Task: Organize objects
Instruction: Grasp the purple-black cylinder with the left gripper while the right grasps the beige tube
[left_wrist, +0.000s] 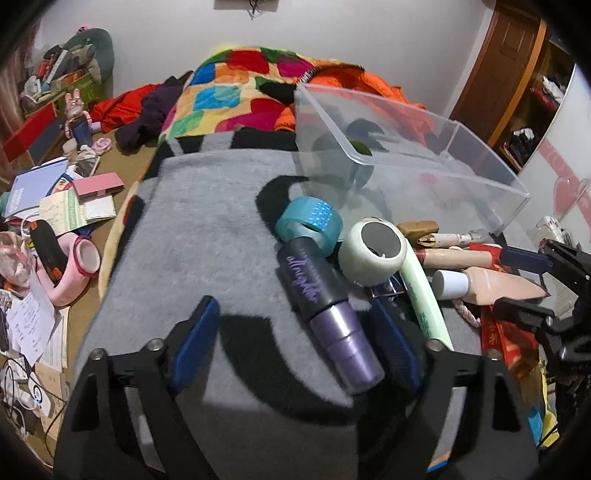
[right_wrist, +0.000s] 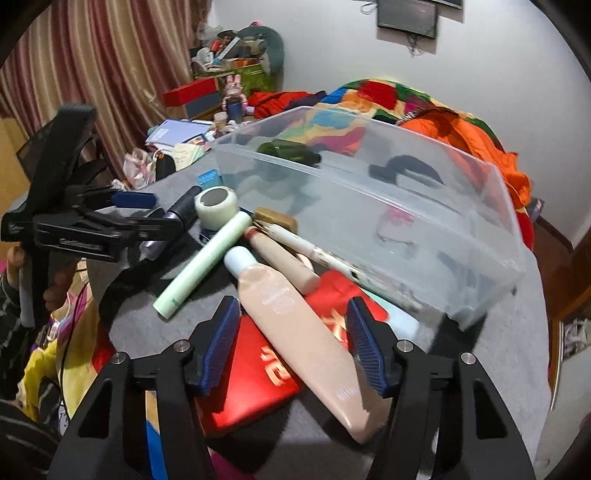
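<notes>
Fingers (left_wrist: 195, 347) of the left gripper (left_wrist: 295, 354) stand apart around a purple-and-black cylinder (left_wrist: 325, 314). The right pad sits just beside the cylinder, partly hidden behind it; we cannot tell whether it touches. The left pad is clear of it, so we read this gripper as released.

The right gripper (right_wrist: 291, 343) straddles a peach tube (right_wrist: 295, 332) with a pale blue cap. We see the left pad clear of the tube. The right pad lies against the tube's edge near its flat end, but true contact is hard to confirm; we read no clamp here.

The tube lies on a red packet (right_wrist: 251, 384), whose gold lettering is partly covered and unreadable. Beyond it we see a pale green tube (right_wrist: 203, 262), a white tape roll (right_wrist: 216, 206), a teal tape roll (left_wrist: 310, 225) and several beige sticks, overlapping in a pile.

All rest on a grey cloth (left_wrist: 207, 236) over a surface whose edges are covered. Just behind the pile stands a clear plastic bin (right_wrist: 480, 236). Dark items show through its walls, too blurred to identify.

In the right wrist view, a hand (right_wrist: 14, 266) grips the left gripper's handle, cut off at the frame edge.
</notes>
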